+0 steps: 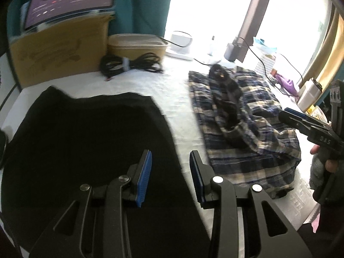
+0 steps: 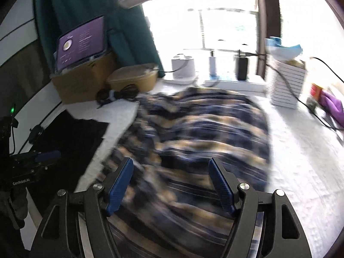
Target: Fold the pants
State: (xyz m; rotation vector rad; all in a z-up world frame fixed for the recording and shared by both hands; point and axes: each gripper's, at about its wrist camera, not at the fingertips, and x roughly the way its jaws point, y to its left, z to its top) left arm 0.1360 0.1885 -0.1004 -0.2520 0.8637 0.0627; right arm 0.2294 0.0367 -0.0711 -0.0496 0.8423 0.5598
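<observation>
Both grippers, left gripper [image 1: 170,177] (marked "GenRobot.AI") and right gripper [image 2: 171,186], gape empty above plaid pants [image 2: 193,133].

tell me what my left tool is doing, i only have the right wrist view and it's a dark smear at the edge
Observer: The left tool is open and empty, above the right edge of a black cloth lying flat.
Operator: anything lying on the pants
Observer: Yes, a dark crumpled item lies on the plaid pants, toward their far end.
</observation>
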